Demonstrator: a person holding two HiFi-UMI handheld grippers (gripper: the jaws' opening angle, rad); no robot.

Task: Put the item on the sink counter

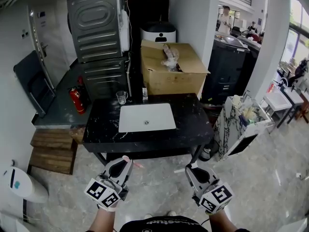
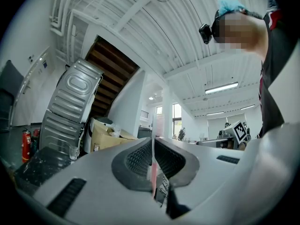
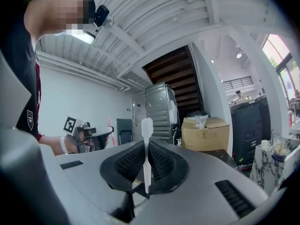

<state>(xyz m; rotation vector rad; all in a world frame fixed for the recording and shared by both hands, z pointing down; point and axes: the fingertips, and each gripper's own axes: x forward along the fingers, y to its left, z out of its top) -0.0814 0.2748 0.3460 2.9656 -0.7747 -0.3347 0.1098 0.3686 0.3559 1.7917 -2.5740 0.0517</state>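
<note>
At the bottom of the head view, we hold the left gripper [image 1: 123, 162] and the right gripper [image 1: 191, 168] side by side above the grey tiled floor [image 1: 159, 180]. Both point up the frame.

The left gripper is pinched tight on a thin pink stick [image 2: 153, 173]. In the left gripper view the stick shows as a pink line in the narrow slit down the middle of the gripper. The right gripper is pinched tight on a thin white plastic stick [image 3: 146, 139]. In the right gripper view it stands straight up out of the slit, and its top end is a little wider.

The black stone table [image 1: 193, 124] with the flat white sink bowl [image 1: 135, 115] lies straight ahead. It is in the middle of the head view, above both grippers. Its front edge is near the tips but not touching them. The left gripper sits below the left half of the table. The right gripper sits below the right front corner. We think both are about as close as each other.

A small clear glass [image 1: 121, 97] stands at the back left of the table. The bare black parts at the front and right look like easy spots. We think the next move is to reach up the frame and lay a stick down flat there.
</note>
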